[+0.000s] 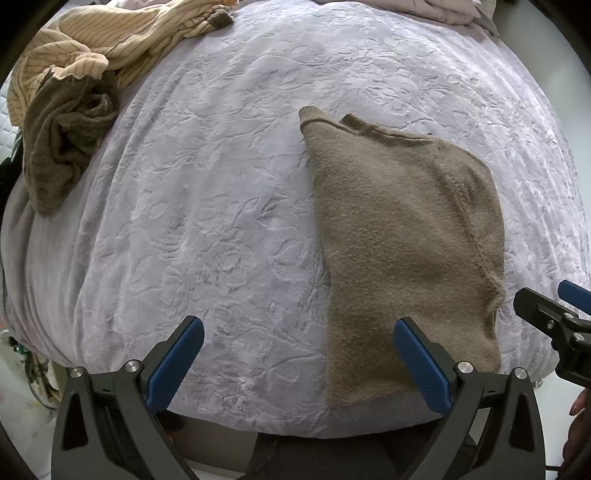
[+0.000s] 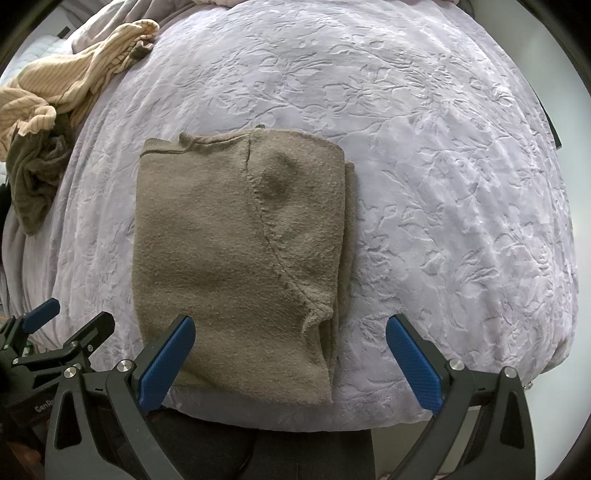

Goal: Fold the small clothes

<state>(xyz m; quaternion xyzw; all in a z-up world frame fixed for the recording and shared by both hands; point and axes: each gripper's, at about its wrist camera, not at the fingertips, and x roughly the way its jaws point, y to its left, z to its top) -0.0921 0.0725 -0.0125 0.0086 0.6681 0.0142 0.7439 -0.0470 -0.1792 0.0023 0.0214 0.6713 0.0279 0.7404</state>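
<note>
Lavender embossed bedspread (image 2: pixel 424 147) carries a folded brown garment (image 2: pixel 229 251); both grippers' jaws gape empty.

A bed covered by a pale lilac plush blanket embossed with leaves and flowers (image 2: pixel 424 155) fills both views under soft, even light; bunched greyish-mauve bedding (image 1: pixel 436 9) lies at its far edge
</note>
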